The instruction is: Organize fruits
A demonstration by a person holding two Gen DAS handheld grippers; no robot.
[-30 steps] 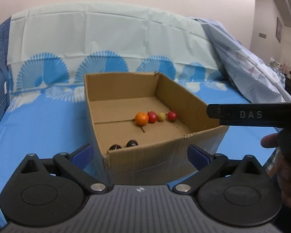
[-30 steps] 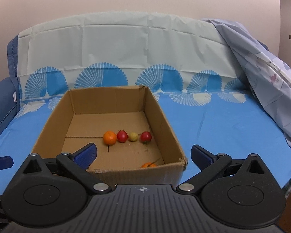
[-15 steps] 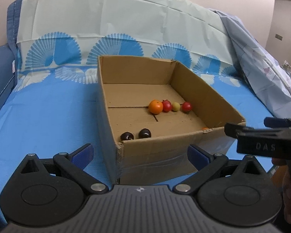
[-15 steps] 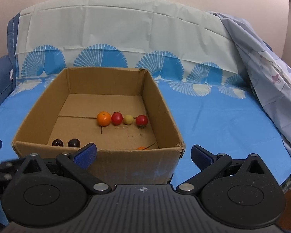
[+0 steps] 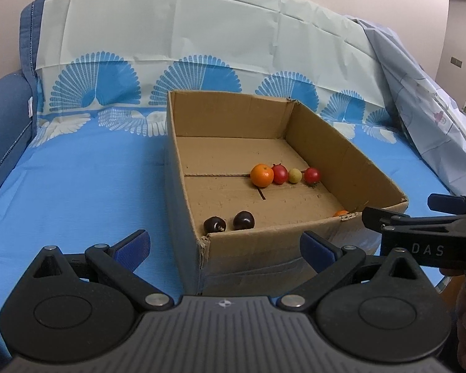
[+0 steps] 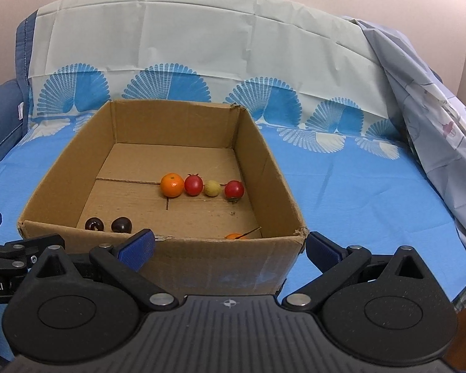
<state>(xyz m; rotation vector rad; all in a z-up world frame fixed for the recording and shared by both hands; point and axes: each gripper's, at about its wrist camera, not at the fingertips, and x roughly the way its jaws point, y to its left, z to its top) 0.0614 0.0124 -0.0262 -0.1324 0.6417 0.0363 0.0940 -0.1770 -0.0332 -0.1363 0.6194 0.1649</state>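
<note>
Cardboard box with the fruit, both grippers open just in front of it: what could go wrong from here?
1. The near wall of the cardboard box stands between the right gripper and the fruit; a low, straight reach could shove the box.
2. The orange, red fruit and yellow fruit sit almost touching; gripping one may roll its neighbours.
3. The left gripper is close by; the two could collide.
</note>
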